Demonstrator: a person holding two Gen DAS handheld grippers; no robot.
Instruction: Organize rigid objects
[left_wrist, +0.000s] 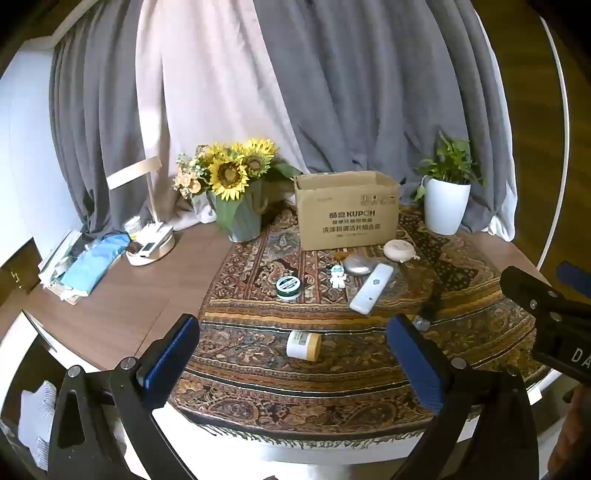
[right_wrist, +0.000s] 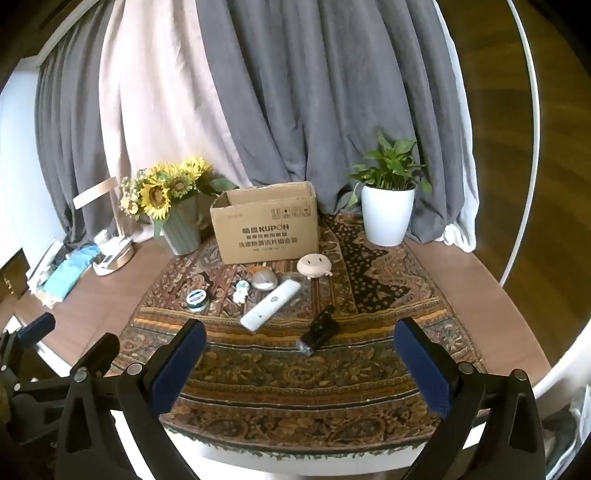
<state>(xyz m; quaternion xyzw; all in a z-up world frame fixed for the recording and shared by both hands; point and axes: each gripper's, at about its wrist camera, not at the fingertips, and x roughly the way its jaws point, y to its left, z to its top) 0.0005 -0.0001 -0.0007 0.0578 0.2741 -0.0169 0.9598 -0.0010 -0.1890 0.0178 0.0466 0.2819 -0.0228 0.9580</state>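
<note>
Grippers: the left gripper (left_wrist: 293, 354) and the right gripper (right_wrist: 299, 354) both hover over the near edge of the table (left_wrist: 110, 314), jaws spread wide, holding nothing.

Carrier: a patterned cloth (right_wrist: 295, 373) covers most of the table and hangs over its near edge.

Container: an open cardboard box (right_wrist: 266, 227) stands upright at the far edge of the cloth, between a sunflower vase (right_wrist: 177, 225) toward the far left corner and a white plant pot (right_wrist: 388, 214) toward the far right corner.

Task items, all on the cloth in front of the box:
- Beige round toy (right_wrist: 314, 265), just beside the box's right front corner.
- Grey oval case (right_wrist: 264, 280), touching or nearly touching the far end of the white remote (right_wrist: 269, 305), which lies diagonally.
- Small astronaut figure (right_wrist: 242, 290), left of the case.
- Green round tin (right_wrist: 197, 299), furthest left.
- Black flashlight (right_wrist: 319, 330), lying nearer the near edge, right of the remote.
- White bottle with tan cap (left_wrist: 303, 345), on its side, nearest the near edge, between the left gripper's fingers in the left wrist view.
</note>
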